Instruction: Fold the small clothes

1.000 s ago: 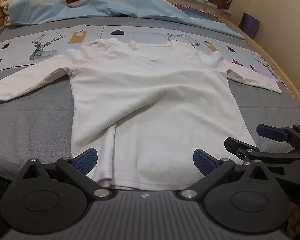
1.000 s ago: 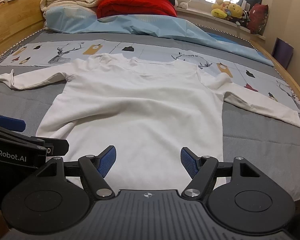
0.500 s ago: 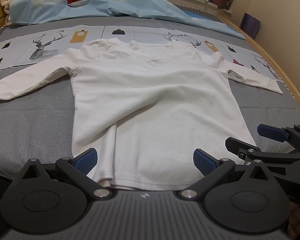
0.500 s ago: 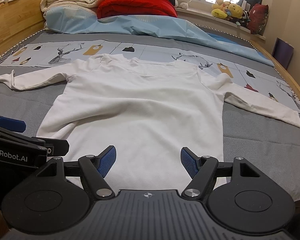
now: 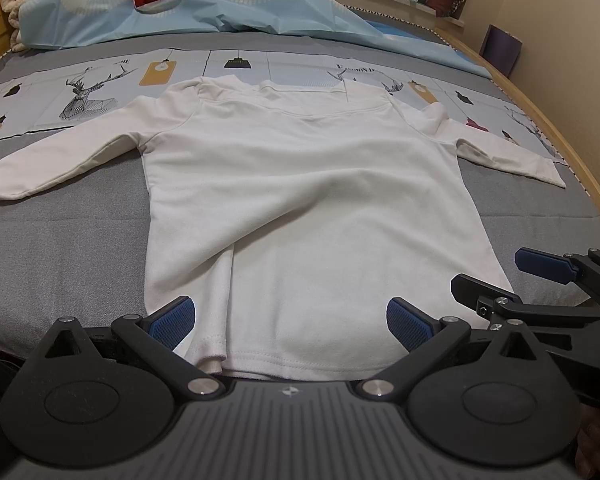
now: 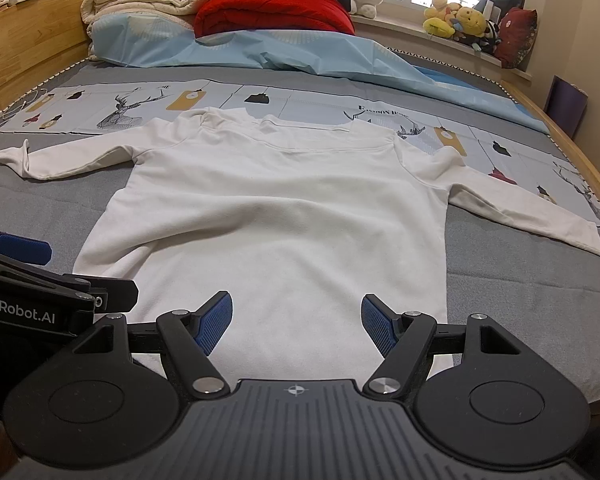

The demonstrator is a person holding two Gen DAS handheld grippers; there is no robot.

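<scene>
Shirt: a white long-sleeved shirt (image 5: 312, 200) lies flat on the bed (image 5: 60, 240), collar toward 12 o'clock, hem toward 6 o'clock at the near edge; seen also from the right wrist (image 6: 284, 216).
Sleeves: both spread outward, one toward 9 o'clock, the other toward 3 o'clock.
Fold: a lengthwise crease runs up from the hem near the 7 o'clock corner of the shirt body.
Left gripper: the left gripper (image 5: 291, 320) sits low over the hem, its blue-padded fingers (image 5: 172, 322) wide apart and holding nothing; the hem lies between them.
Right gripper: the right gripper (image 6: 296, 324) sits over the lower part of the shirt, fingers (image 6: 214, 322) wide apart and holding nothing.
Side by side: in the left view the right gripper shows at 3 o'clock; in the right view the left gripper shows at 9 o'clock.
Bedding: a light blue cover (image 6: 260, 50) lies across the far end at 12 o'clock, with a red cushion (image 6: 272, 12) and folded cream blankets (image 6: 140, 0) behind it.
Sill: soft toys (image 6: 456, 20) at 1 o'clock.
</scene>
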